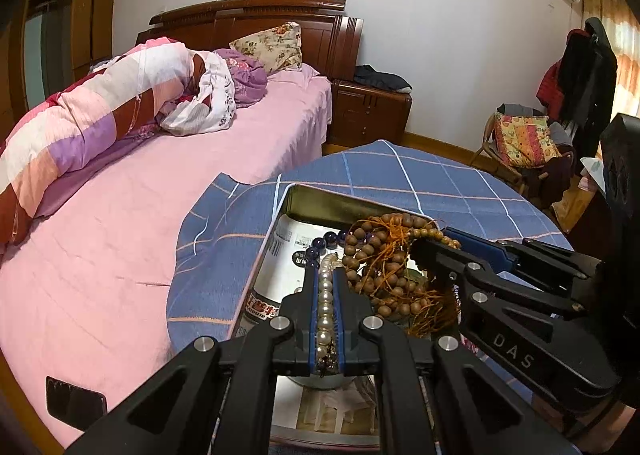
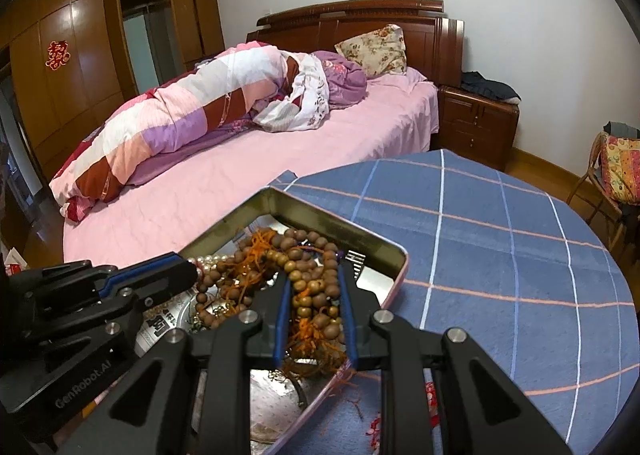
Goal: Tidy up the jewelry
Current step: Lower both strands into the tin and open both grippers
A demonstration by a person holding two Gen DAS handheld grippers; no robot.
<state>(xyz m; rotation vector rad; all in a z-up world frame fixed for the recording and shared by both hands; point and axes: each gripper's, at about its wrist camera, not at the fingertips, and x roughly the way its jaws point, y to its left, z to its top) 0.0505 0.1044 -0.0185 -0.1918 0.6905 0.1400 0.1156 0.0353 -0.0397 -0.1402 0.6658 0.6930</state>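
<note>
An open metal tin (image 1: pixel 320 201) lies on the blue checked cloth, holding a tangle of jewelry. My left gripper (image 1: pixel 326 275) is shut on a white pearl strand (image 1: pixel 325 307), which runs up between its blue pads over the tin. In the right wrist view my right gripper (image 2: pixel 314 273) is shut on a bunch of brown wooden beads (image 2: pixel 312 295) with orange cord, above the tin (image 2: pixel 304 211). The two grippers sit close together, the right gripper (image 1: pixel 436 251) beside the wooden beads (image 1: pixel 376 251) and the left gripper (image 2: pixel 188 271) by the pearls (image 2: pixel 208 261). Dark purple beads (image 1: pixel 320 245) rest in the tin.
The tin sits near the left edge of a round table under the blue checked cloth (image 2: pixel 500 255). A bed with a pink sheet (image 1: pixel 120 223) and a rolled quilt lies beyond, a dark phone (image 1: pixel 76 401) on it. A chair with cushions (image 1: pixel 524 139) stands at the far right.
</note>
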